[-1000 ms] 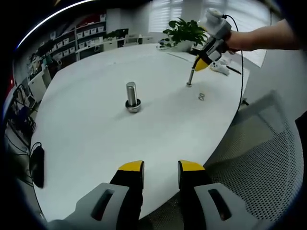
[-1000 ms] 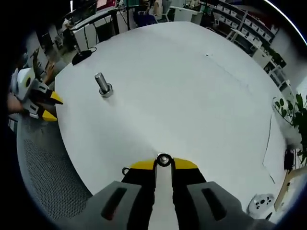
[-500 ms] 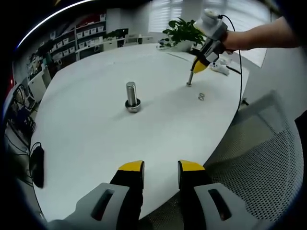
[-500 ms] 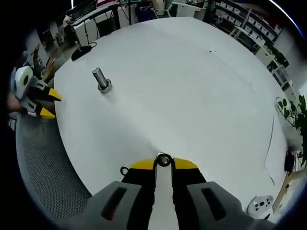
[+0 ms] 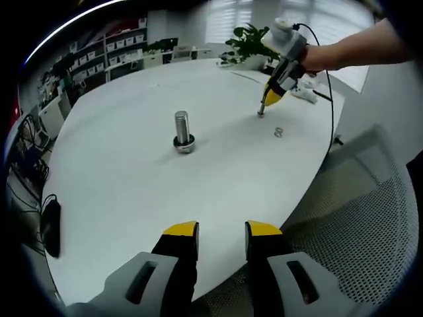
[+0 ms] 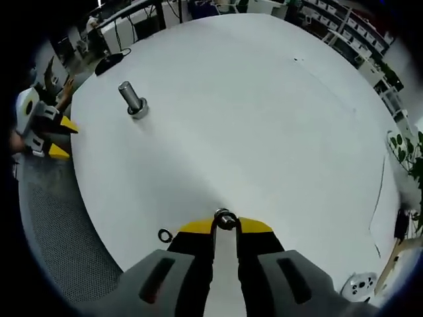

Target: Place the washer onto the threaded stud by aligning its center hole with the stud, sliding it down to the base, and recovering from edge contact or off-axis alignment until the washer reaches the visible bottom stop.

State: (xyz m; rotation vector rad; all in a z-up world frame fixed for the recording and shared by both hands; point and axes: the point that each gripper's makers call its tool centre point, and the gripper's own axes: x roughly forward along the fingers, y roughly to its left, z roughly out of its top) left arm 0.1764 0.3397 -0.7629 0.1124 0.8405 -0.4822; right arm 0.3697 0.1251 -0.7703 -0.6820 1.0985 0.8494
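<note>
A broad white surface (image 5: 119,172) is seen, with a mesh chair (image 5: 357,211) at its near edge. In the left gripper view a threaded stud (image 5: 182,131) stands upright on a wide base at about 11 o'clock from the view's centre; in the right gripper view the same stud (image 6: 133,99) lies far off at 10 o'clock.

The right gripper (image 6: 225,224) is closed on a small metal piece, seemingly a washer (image 6: 225,220), pinched between the yellow tips. From the left gripper view the right gripper (image 5: 270,100) is seen at 1 o'clock, pointed down, with what it holds reaching to the surface well apart from the stud. The left gripper (image 5: 222,231) is held parted and empty over the near edge.

A second small ring (image 5: 278,133) lies loose on the surface just beside the right gripper's tips; it is also seen at 8 o'clock of the tips in the right gripper view (image 6: 164,235).

The risks are judged as follows: the washer is held by a thin edge, so it could be twisted or dropped in transit. If it is brought in tilted or off-axis, its rim would catch on the stud's top and threads and jam before the base is reached.
</note>
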